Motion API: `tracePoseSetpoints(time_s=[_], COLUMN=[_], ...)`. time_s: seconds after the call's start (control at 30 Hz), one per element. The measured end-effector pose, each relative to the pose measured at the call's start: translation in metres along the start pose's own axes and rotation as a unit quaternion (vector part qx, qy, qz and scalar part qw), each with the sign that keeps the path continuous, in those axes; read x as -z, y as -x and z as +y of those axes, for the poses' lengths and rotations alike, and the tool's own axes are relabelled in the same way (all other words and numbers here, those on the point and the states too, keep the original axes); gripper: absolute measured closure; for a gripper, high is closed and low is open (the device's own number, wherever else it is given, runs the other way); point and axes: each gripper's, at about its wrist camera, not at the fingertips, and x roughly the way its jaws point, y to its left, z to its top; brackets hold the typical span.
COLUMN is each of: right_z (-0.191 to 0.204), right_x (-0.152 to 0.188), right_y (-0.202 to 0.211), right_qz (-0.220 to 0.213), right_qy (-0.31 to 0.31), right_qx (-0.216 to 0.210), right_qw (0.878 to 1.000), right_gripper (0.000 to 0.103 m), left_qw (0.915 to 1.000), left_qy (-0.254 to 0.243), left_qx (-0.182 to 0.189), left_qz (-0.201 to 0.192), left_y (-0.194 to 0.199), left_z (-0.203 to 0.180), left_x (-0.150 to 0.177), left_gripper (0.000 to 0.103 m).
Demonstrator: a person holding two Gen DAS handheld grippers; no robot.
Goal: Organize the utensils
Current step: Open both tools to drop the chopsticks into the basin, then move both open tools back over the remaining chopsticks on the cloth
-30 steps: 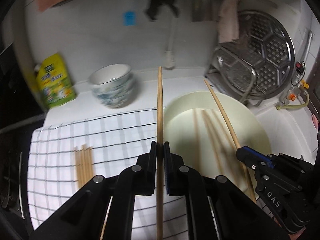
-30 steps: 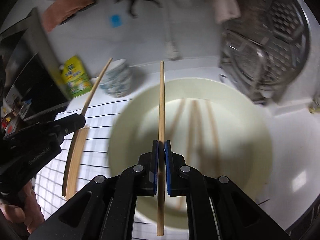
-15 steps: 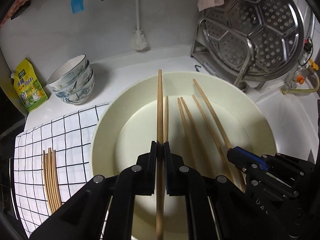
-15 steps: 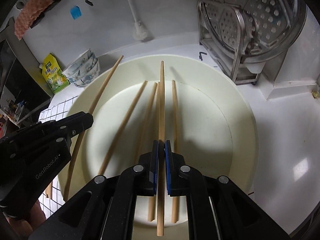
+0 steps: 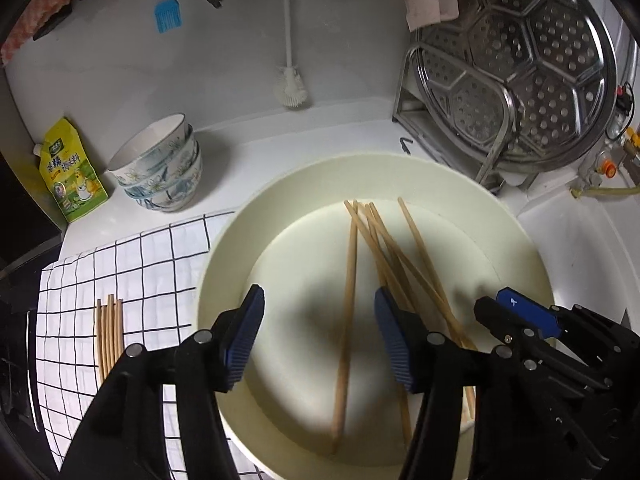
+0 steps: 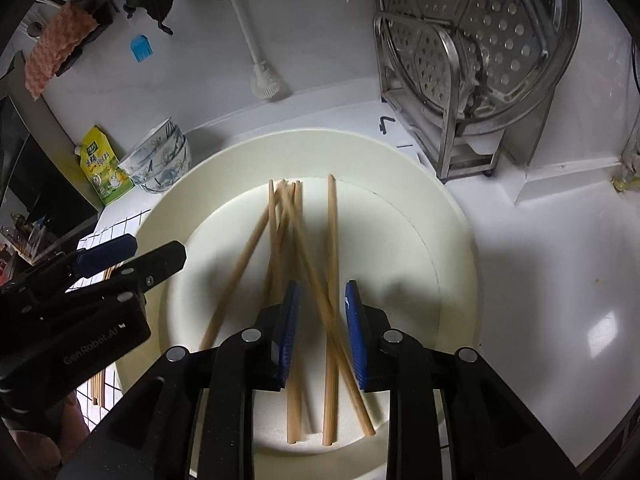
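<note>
Several wooden chopsticks (image 5: 352, 280) lie loose and crossed in a large cream bowl (image 5: 224, 264); the same chopsticks (image 6: 331, 240) and bowl (image 6: 460, 240) show in the right wrist view. My left gripper (image 5: 318, 332) is open and empty above the bowl. My right gripper (image 6: 320, 308) is open above the chopsticks, gripping none; it also shows in the left wrist view (image 5: 516, 312). The left gripper shows at the left of the right wrist view (image 6: 120, 256). A few more chopsticks (image 5: 109, 332) lie side by side on the checked cloth (image 5: 132, 264).
Stacked patterned bowls (image 5: 160, 168) and a yellow-green pouch (image 5: 68, 172) stand at the back left. A steel rack with a perforated steamer tray (image 5: 520, 64) stands at the back right. A white brush (image 5: 292, 92) and a blue brush (image 5: 167, 14) hang on the wall.
Both grippers opened and let go of their chopsticks, which now lie in the bowl with the others. Both grippers have drawn back a little over the bowl.
</note>
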Motion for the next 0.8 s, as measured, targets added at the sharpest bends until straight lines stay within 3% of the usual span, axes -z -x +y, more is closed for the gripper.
tracePoseSetpoints(time_s=[0.43, 0.8], right_z=[0.023, 0.076], right_x=[0.004, 0.011], right_y=[0.019, 0.037], right_qz=[-0.007, -0.017], right_qy=[0.009, 0.036], right_qx=[0.000, -0.013], right_qw=[1.000, 0.999], right_gripper=[0.077, 0.070], left_qw=[0.9996, 0.9980], left_qy=[0.010, 0.039], left_qx=[-0.016, -0.031], left_qz=[-0.020, -0.039], left_y=[0.032, 0.068], left_z=[0.029, 0.089], left_x=[0.004, 0.016], left_gripper=[0.037, 0.029])
